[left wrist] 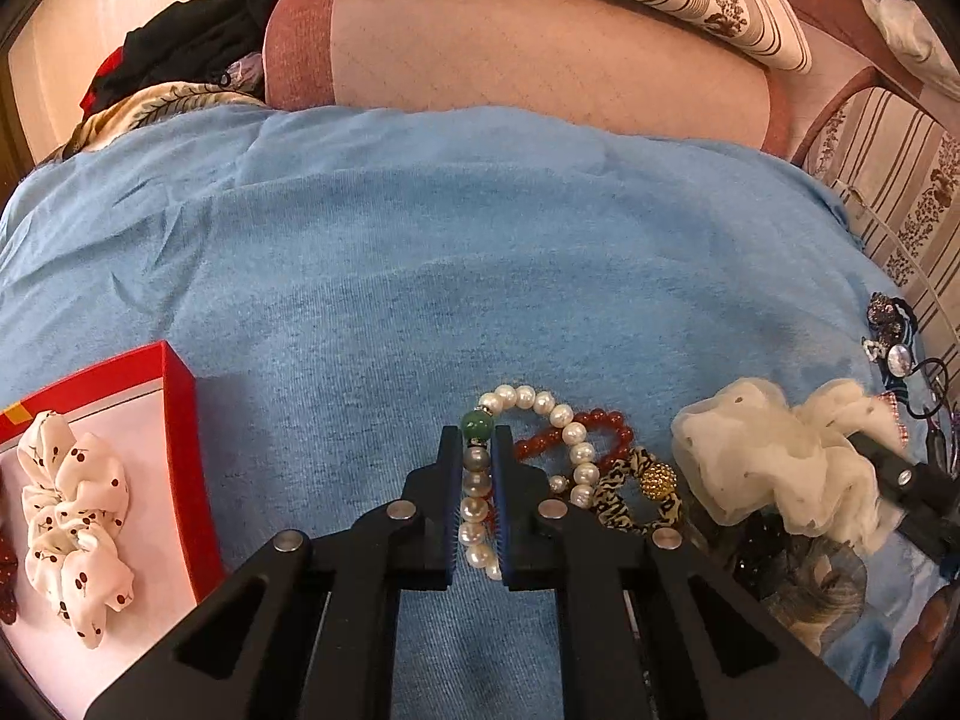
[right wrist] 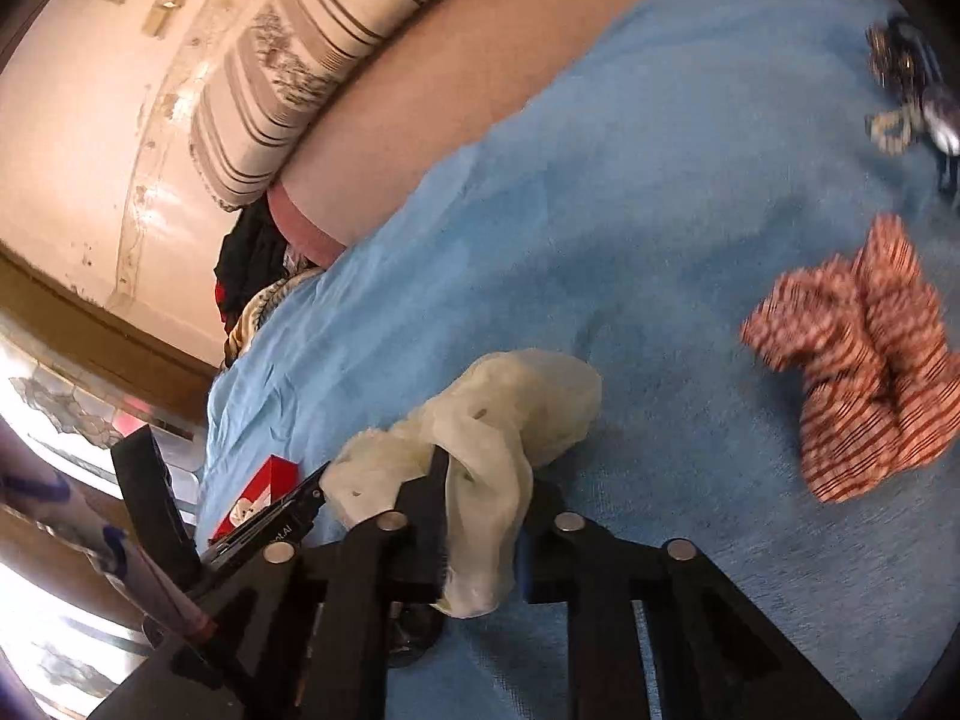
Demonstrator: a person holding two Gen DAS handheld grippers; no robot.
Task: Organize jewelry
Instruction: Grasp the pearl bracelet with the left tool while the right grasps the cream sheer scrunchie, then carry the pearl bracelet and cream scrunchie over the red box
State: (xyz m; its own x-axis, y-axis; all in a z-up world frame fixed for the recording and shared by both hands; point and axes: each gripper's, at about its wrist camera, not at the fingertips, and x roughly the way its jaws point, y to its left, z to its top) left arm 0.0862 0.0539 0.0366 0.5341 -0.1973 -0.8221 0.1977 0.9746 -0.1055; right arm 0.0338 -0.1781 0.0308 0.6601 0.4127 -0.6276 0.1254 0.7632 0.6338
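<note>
Left wrist view: left gripper [left wrist: 477, 438], jaws nearly together, clamped on a pearl bracelet [left wrist: 555, 414] along one straight run of beads. Green bead [left wrist: 477, 425] at the fingertips, grey pearl just behind it, white pearls trailing back between the pads. Rest of the bracelet looping to the right on the blue cloth [left wrist: 420, 252], lying over a red bead bracelet [left wrist: 600, 429]. Just beside these, a zebra-print band [left wrist: 630, 501] with a gold ball. Further right, a cream scrunchie [left wrist: 774, 456], pinched by the other tool's black finger. Near the cloth's right edge, a cluster of dark hair ties and clips [left wrist: 894, 330]. At the left edge, a red box [left wrist: 180, 420] with a pale lining, holding a cherry-print scrunchie [left wrist: 72, 516].

Right wrist view, somewhat blurred: right gripper [right wrist: 480, 468], jaws close together, clamped on the cream scrunchie [right wrist: 498, 414]. Fabric bunched between the pads, one tail hanging back toward the camera, the bulk spilling forward past the fingertips onto the blue cloth [right wrist: 660, 180]. Well apart to the right, a red-and-white striped scrunchie [right wrist: 864, 360] flat on the cloth. Dark clips [right wrist: 912, 96] near the cloth's far right corner. To the left, part of the other black tool, and behind it the red box [right wrist: 270, 486] at the cloth's edge.
</note>
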